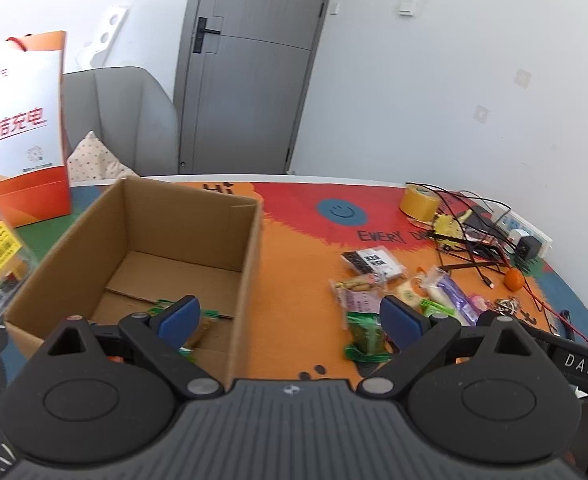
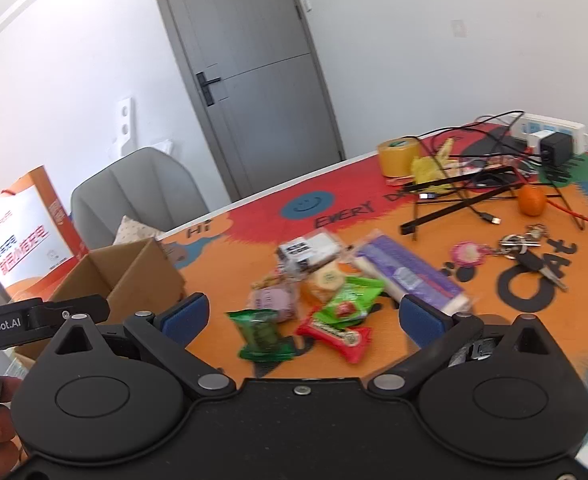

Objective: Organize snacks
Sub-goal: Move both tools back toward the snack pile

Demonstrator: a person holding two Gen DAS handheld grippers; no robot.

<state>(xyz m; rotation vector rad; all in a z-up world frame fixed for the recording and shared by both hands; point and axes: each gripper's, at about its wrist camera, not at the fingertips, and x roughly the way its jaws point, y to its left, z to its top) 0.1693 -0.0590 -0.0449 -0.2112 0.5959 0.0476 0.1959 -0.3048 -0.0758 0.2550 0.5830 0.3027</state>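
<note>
Cardboard box [image 1: 153,256] is the landmark — open top, on the colourful table [image 1: 294,272]. Left of it, an orange-and-white paper bag [image 1: 17,128]. Inside the box, at its near end, a green-wrapped snack [image 1: 203,330]. Left gripper [image 1: 289,316] hangs over the box's right wall, jaws wide, nothing between them. Right of the box, a loose heap of snacks [image 2: 326,292]. Right gripper [image 2: 302,316] over that heap — jaws wide, empty. Further right of the box: tape roll [image 2: 398,158], orange [image 2: 532,200], keys [image 2: 528,248].
</note>
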